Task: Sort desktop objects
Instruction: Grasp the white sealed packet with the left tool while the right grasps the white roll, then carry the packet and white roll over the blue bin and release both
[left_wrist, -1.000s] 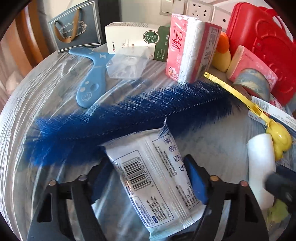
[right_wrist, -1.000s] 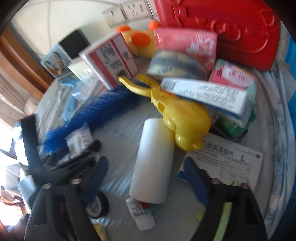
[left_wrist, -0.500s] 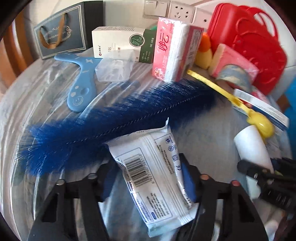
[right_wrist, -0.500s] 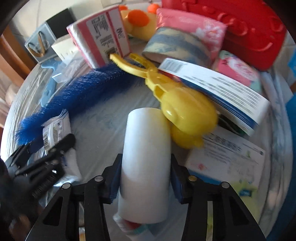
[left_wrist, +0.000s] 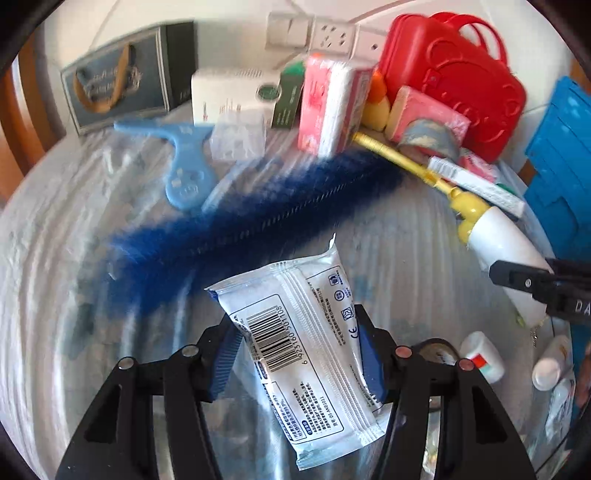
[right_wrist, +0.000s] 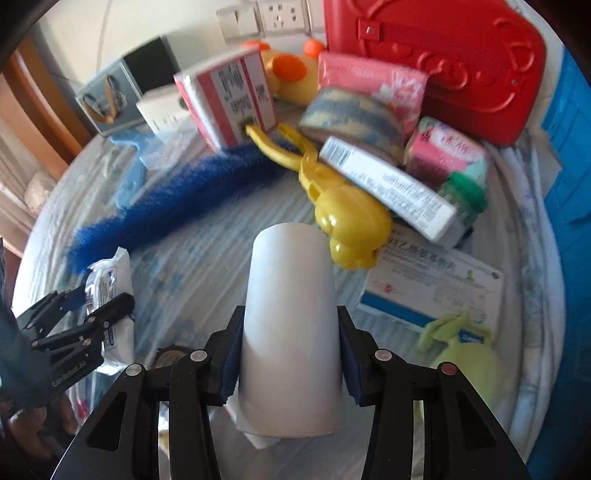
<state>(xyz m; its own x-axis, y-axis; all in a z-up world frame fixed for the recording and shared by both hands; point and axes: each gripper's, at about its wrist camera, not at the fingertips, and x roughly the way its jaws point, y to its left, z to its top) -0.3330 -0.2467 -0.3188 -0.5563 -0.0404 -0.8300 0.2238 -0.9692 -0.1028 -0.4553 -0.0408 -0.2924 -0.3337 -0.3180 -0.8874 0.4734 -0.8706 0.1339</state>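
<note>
Left fingers (left_wrist: 236, 354) on barcoded wipes packet (left_wrist: 303, 339); right fingers (right_wrist: 231, 365) on white cylinder (right_wrist: 290, 332)

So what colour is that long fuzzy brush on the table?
Deep blue: the brush shows best in the left wrist view.

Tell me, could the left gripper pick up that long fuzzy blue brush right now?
Probably not. The left gripper is shut on a white wet-wipe packet, so nothing else fits between its jaws. The long fuzzy blue brush lies just ahead on the table, uncovered.
</note>
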